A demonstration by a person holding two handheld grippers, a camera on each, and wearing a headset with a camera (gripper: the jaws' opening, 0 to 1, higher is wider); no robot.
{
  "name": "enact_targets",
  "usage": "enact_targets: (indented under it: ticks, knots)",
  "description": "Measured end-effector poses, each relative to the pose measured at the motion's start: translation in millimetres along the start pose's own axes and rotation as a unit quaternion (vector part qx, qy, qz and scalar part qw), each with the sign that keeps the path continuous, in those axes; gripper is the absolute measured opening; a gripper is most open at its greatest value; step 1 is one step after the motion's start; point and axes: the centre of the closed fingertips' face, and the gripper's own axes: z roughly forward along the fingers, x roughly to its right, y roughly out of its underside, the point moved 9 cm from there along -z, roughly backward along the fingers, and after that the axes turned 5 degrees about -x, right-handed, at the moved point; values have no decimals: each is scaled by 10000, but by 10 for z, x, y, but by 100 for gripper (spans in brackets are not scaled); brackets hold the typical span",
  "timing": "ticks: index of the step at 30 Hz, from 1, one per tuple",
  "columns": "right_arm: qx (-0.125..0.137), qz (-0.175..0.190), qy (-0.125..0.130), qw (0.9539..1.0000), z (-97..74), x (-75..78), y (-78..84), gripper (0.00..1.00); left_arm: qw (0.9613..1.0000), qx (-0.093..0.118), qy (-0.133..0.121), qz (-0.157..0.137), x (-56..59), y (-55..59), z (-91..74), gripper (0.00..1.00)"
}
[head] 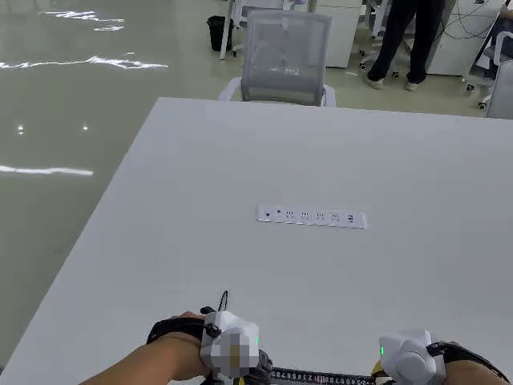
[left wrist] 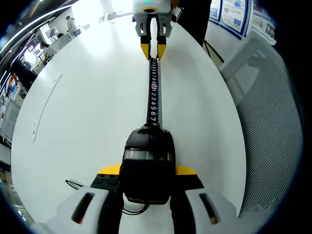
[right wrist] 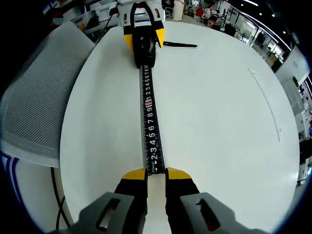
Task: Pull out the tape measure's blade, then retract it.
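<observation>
The black tape measure case [left wrist: 148,165] sits between the jaws of my left gripper [left wrist: 148,170], which is shut on it. Its black blade [left wrist: 153,92] with white numbers runs straight across the white table [left wrist: 87,107] to my right gripper [left wrist: 153,48]. In the right gripper view, my right gripper [right wrist: 156,173] is shut on the blade's end, and the blade [right wrist: 147,112] stretches back to the case [right wrist: 144,46]. In the head view, the left gripper [head: 232,353] and right gripper [head: 409,361] sit at the table's near edge with the blade [head: 321,377] between them.
A white power strip [head: 311,216] lies in the middle of the table. A grey mesh office chair [head: 284,60] stands at the far edge, another mesh chair [right wrist: 34,97] beside the near edge. A thin black object [right wrist: 180,45] lies near the case. A person [head: 401,40] stands far back.
</observation>
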Motion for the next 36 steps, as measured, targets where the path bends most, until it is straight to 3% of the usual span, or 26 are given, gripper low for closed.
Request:
enact_targets:
  ticks: [36]
  knots:
    - [-182, 38, 67, 9998, -100, 12, 276, 12, 10000, 23, -12, -31, -4, -1, -3, 32]
